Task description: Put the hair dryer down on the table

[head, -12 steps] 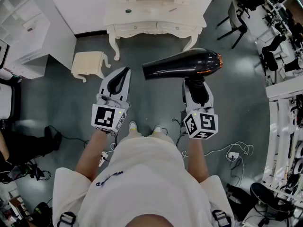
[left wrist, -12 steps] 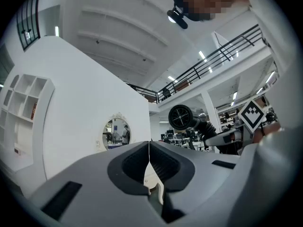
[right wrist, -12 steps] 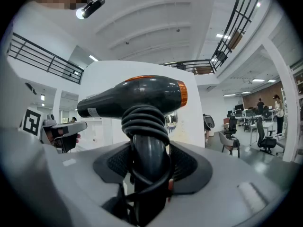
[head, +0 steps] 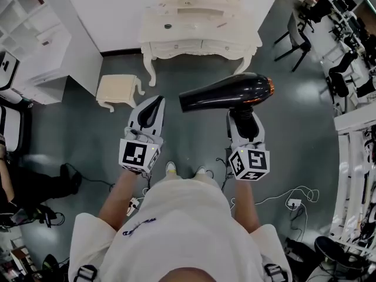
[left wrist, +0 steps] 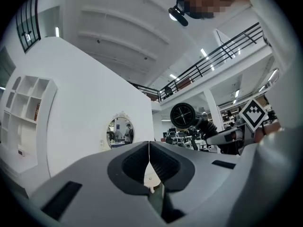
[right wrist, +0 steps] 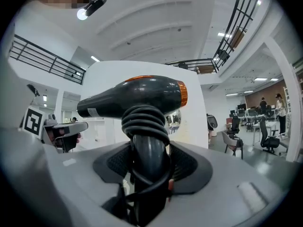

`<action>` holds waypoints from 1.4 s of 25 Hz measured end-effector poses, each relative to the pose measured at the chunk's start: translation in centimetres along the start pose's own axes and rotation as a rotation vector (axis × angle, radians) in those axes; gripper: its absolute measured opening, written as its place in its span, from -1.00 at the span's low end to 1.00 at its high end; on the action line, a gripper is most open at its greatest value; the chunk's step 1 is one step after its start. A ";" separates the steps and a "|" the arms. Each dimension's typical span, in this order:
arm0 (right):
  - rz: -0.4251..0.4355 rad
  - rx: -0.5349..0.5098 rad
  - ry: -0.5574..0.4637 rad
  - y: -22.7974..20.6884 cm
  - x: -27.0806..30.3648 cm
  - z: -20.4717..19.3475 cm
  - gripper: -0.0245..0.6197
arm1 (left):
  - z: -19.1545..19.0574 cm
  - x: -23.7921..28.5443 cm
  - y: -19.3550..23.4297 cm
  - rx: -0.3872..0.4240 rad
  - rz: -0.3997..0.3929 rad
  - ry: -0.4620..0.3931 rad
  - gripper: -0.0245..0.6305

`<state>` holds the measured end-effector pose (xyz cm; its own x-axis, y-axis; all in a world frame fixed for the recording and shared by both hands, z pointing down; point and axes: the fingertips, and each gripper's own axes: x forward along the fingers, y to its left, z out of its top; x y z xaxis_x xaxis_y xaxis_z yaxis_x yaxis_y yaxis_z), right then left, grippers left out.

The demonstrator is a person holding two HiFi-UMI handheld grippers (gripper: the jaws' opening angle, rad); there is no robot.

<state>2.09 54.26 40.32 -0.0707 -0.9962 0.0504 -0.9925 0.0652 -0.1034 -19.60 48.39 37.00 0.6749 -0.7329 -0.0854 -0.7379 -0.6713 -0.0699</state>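
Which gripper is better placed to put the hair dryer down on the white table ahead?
Right. The right gripper is already shut on the handle of the hair dryer, whose barrel points toward the left. The left gripper is shut and empty. The table stands ahead of both.

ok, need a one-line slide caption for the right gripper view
Right gripper, jaws clamped on the cord-wrapped handle of a black hair dryer with an orange ring, nozzle pointing left.

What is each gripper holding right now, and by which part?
The right gripper holds the black hair dryer by its handle, just below the coiled cord. The left gripper is shut and empty.
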 end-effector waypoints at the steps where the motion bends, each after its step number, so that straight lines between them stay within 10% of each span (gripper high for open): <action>1: 0.002 0.000 -0.001 0.0 0.2 0.0 -0.17 | 0.1 0.1 0.1 0.004 -0.001 -0.004 -0.89; 35: -0.081 0.044 0.046 3.8 7.9 -2.9 -0.17 | -4.6 2.0 10.4 -0.019 -0.031 0.059 -0.89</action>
<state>-2.54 46.78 43.18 0.0045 -0.9944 0.1059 -0.9899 -0.0194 -0.1402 -25.86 39.40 40.65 0.6969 -0.7167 -0.0247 -0.7168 -0.6952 -0.0528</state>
